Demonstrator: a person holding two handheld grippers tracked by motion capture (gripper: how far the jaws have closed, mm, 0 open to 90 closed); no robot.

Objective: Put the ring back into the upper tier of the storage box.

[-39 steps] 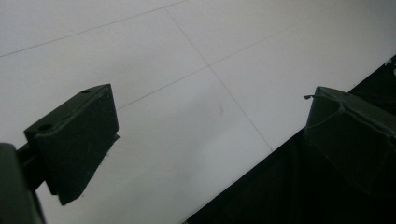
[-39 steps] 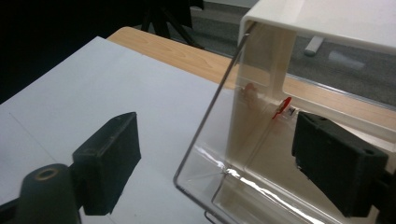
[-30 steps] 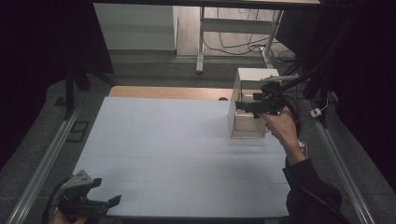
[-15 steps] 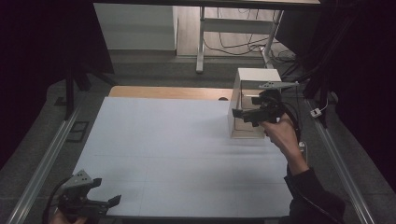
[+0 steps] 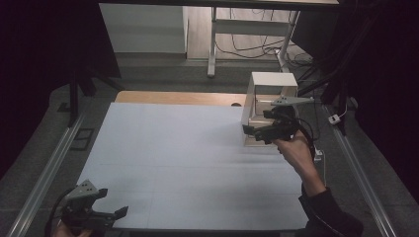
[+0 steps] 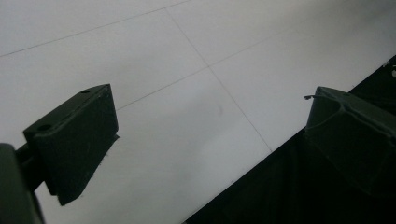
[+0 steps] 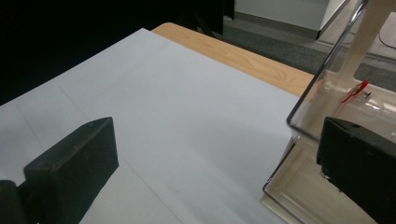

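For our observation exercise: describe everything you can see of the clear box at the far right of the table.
The clear box stands upright at the table's far right edge, partly on the pale sheet. Its walls look like transparent plastic, with a whitish top and pale base; the right gripper view shows a small red mark inside. The right gripper, open, hovers at its front; whether it touches is unclear.

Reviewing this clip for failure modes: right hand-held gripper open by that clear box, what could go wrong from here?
1. The right hand-held gripper sits open against the clear box; a push could slide or tip it.
2. The box wall is transparent, so its edge is easy to misjudge.
3. The left hand-held gripper hangs at the table edge.
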